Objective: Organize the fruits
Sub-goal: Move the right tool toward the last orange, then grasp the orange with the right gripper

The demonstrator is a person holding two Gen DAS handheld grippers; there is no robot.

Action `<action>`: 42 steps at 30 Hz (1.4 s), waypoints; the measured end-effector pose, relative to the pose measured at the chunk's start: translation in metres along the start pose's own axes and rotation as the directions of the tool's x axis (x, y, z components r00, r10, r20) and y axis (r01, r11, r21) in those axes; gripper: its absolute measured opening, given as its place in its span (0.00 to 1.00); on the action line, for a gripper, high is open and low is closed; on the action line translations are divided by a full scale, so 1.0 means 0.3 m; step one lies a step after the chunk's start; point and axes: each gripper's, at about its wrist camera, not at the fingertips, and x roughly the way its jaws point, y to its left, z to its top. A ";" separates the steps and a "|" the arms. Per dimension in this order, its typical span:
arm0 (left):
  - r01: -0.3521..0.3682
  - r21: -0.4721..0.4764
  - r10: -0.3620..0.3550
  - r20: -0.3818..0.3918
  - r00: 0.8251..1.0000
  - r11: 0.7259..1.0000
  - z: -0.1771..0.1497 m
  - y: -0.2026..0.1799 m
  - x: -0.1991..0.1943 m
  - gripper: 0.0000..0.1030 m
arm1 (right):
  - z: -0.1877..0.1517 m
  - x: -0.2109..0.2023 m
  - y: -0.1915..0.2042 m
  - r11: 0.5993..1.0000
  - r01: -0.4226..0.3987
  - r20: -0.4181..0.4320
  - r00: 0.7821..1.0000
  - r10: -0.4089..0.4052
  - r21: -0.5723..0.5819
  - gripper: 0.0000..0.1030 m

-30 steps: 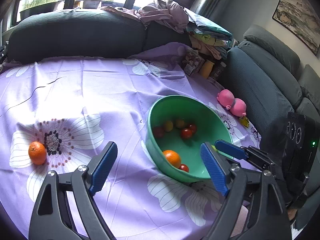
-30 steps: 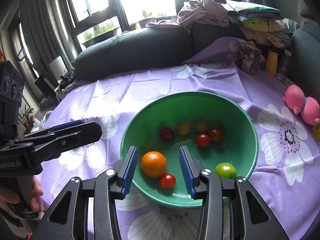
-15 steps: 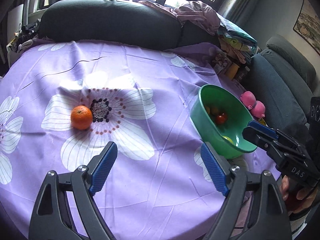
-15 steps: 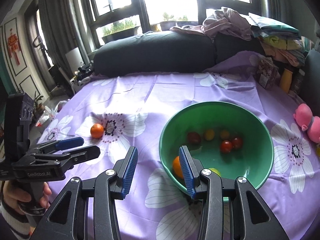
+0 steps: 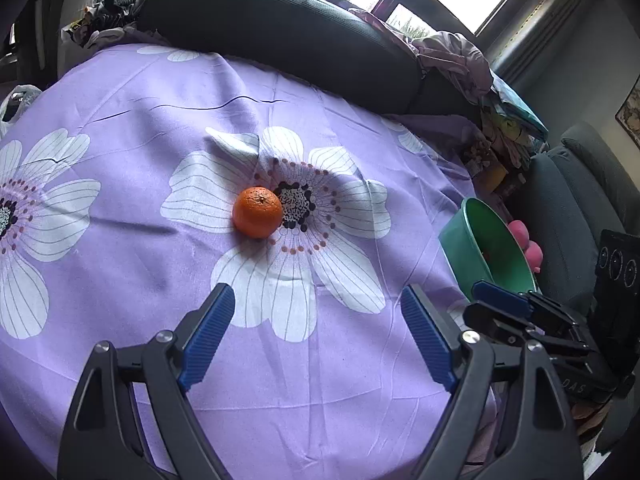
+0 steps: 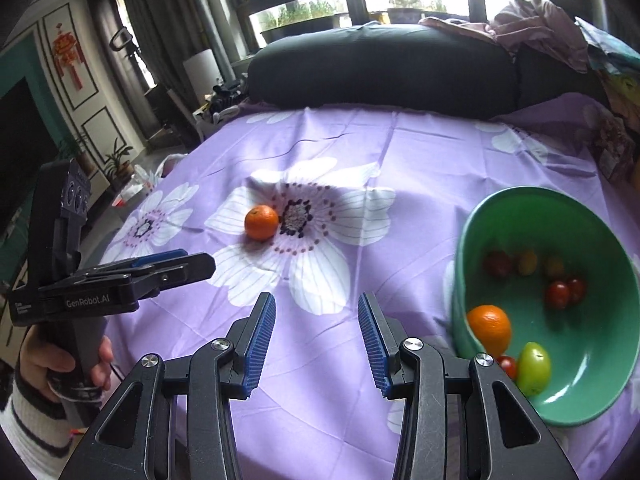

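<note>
Tangerine lies on the purple cloth, ahead of the wide-open, empty left gripper; nothing stands between. Right gripper, parted and empty, hangs beside the fruit-filled bowl.

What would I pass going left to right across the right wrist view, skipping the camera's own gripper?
Hand → left gripper → loose mandarin on the cloth → mandarin in the bowl → green tomato → green bowl's far rim.

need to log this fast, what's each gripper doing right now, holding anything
Left gripper: open, empty, short of the orange on the cloth.
Right gripper: open, empty, beside the green bowl.
</note>
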 end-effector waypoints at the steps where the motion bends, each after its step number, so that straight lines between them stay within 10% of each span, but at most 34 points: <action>1: 0.006 -0.004 -0.006 0.000 1.000 1.000 0.008 0.006 0.001 0.83 | 0.006 0.018 0.009 1.000 -0.008 -0.009 1.000 0.008 -0.006 0.42; 33: 0.020 0.016 -0.017 -0.145 0.989 1.000 0.220 0.130 0.262 0.72 | 0.199 0.496 0.116 0.980 -0.179 -0.144 0.976 0.164 -0.092 0.42; 42: -0.028 0.066 0.037 -0.145 0.989 0.997 0.218 0.140 0.272 0.46 | 0.201 0.550 0.120 0.970 -0.235 -0.156 0.962 0.223 -0.062 0.42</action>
